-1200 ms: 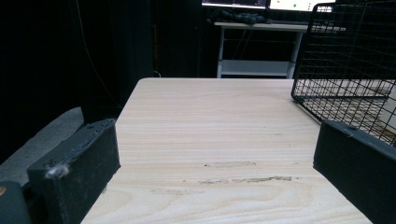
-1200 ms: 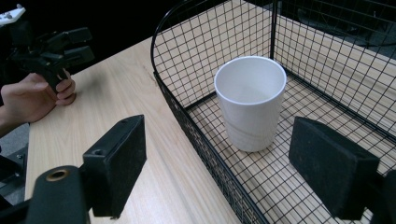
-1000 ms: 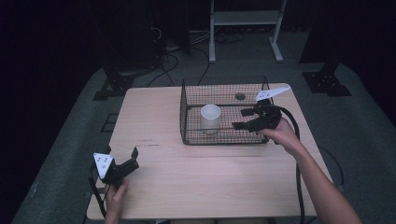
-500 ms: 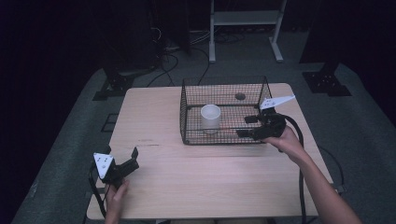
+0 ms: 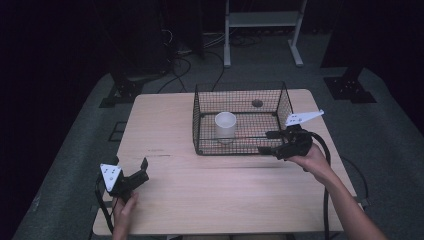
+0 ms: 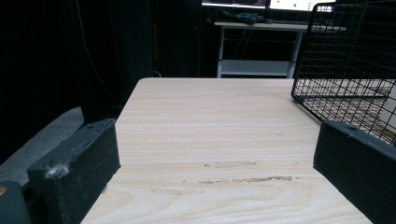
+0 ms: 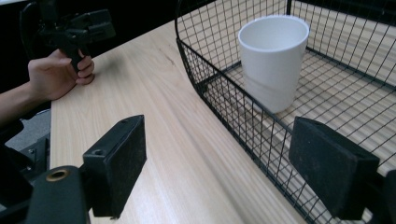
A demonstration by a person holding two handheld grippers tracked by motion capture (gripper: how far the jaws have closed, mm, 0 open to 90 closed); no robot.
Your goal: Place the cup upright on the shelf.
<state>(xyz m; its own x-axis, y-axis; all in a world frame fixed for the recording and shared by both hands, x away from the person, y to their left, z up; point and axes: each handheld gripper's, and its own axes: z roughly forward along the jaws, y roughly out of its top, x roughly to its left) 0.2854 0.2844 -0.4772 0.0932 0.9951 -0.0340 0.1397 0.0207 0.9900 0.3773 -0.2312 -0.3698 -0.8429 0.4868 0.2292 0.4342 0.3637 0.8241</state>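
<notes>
A white cup [image 5: 225,125] stands upright inside a black wire basket [image 5: 240,86] on the wooden table [image 5: 210,195]. My right gripper [image 5: 265,141] is at the basket's near right corner, pointing left along the front wall. In the right gripper view, the right gripper [image 7: 224,154] has its jaws wide apart on either side of the basket's front wall [image 7: 224,88], gripping nothing, and the cup [image 7: 273,60] sits just beyond. My left gripper [image 5: 128,162] rests at the table's near left, open and empty. In the left gripper view, the left gripper [image 6: 215,154] has bare table between its jaws.
The basket's corner [image 6: 345,56] shows at the right of the left gripper view. A small dark round spot [image 5: 257,103] lies at the basket's far side. A white metal frame [image 5: 260,20] and cables stand on the floor beyond the table.
My right gripper has drawn back toward the near edge and sunk a little, from over the basket's right front corner to beside its front wall. The left gripper has kept still.
</notes>
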